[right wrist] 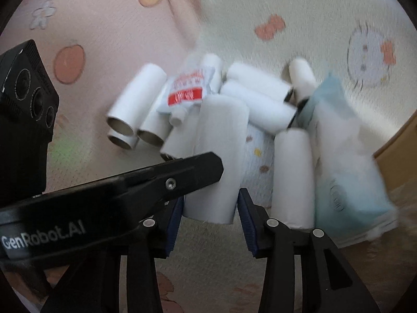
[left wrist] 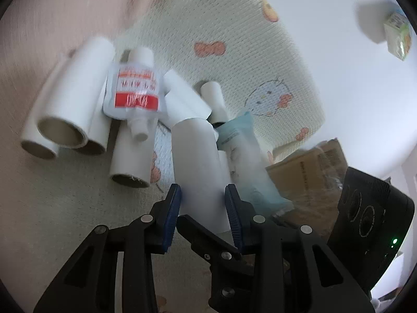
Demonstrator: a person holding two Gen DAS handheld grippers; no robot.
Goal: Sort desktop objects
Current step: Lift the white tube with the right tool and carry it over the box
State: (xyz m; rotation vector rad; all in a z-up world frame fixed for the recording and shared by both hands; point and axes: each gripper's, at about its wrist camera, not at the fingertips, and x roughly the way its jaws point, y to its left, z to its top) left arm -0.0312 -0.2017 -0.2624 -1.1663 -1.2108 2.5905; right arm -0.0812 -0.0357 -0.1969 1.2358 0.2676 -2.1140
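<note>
Several white paper rolls point(left wrist: 67, 109) lie heaped on a cartoon-print mat point(left wrist: 234, 39), with a white pouch with a red label point(left wrist: 133, 94) on top of them. My left gripper point(left wrist: 204, 195) has its blue pads pressed on both sides of one white roll point(left wrist: 198, 156). In the right wrist view the same roll point(right wrist: 219, 143) stands between the jaws of my right gripper point(right wrist: 211, 208), with a thin gap at the right pad. The left gripper's black finger point(right wrist: 182, 174) crosses in front and hides the other pad. A pale blue tissue packet point(right wrist: 346, 169) leans against the pile beside another roll point(right wrist: 292, 177).
A brown cardboard box point(left wrist: 312, 167) sits right of the pile, its edge point(right wrist: 398, 143) also in the right wrist view. A small green and white carton point(left wrist: 397, 35) stands far off on a white surface. Pink patterned mat point(right wrist: 91, 26) spreads to the left.
</note>
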